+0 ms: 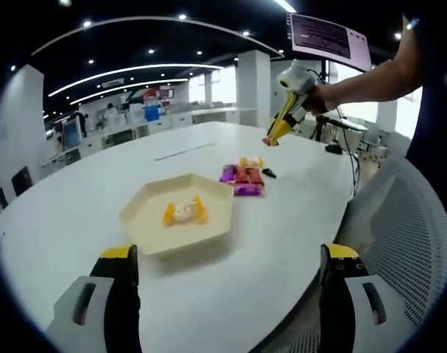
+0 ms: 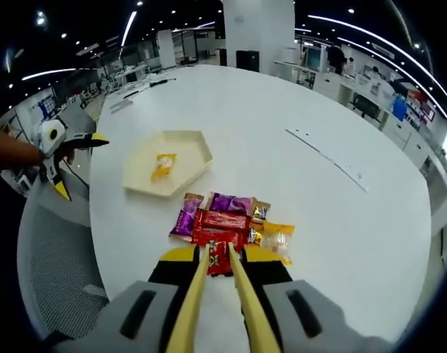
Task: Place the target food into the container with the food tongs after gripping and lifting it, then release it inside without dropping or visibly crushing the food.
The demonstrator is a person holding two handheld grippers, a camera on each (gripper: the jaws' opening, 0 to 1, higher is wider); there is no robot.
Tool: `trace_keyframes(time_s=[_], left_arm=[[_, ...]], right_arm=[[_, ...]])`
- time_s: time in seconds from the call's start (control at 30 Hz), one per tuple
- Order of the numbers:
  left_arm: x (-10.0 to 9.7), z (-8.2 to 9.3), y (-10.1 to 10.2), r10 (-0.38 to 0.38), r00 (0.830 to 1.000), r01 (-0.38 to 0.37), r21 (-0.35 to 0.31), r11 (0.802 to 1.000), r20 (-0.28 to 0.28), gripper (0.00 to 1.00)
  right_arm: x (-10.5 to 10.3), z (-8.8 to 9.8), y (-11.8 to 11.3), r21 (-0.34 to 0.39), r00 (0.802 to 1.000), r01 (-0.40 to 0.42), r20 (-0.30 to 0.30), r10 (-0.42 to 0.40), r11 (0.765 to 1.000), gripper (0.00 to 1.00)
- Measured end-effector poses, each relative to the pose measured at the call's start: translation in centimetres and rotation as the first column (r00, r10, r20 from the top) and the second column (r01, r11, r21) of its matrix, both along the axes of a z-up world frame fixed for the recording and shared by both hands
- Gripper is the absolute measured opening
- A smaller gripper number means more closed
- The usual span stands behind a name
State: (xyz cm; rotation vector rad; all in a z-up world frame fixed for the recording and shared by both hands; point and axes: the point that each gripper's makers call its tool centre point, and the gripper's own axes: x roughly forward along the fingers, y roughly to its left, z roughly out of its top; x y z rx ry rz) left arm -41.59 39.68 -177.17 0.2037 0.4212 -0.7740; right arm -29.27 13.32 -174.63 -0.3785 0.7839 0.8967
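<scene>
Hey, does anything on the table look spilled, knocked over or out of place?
Nothing stands out. The hexagonal tray sits flat with one yellow-wrapped snack inside, and the other snack packets lie in a loose pile beside it, unspilled.

— What's the tray (image 2: pixel 190 158) like?

— A cream, six-sided dish with a raised rim, flat on the white table. One snack (image 2: pixel 162 166) lies inside it, near the middle: a small yellow-wrapped piece with a pale centre.

— And the rest of the food?

— A cluster of packets (image 2: pixel 229 224) on the table just beside the tray, apart from it: purple ones toward the tray, red ones in the middle, a yellow one at one end.

— The tongs (image 2: pixel 217 276)?

— Two yellow arms, close together, tips over the nearest red packet (image 2: pixel 218 259); whether they touch it I cannot tell.
</scene>
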Motion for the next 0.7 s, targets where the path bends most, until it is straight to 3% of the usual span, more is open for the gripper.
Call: trace_keyframes(time_s=[0.7], left_arm=[[0.2, 0.2, 0.3, 0.013, 1.0, -0.013, 0.0, 1.0, 0.016, 0.99]], right_arm=[[1.2, 3.1, 7.2, -0.001, 0.994, -0.111, 0.021, 0.111, 0.994, 0.2]])
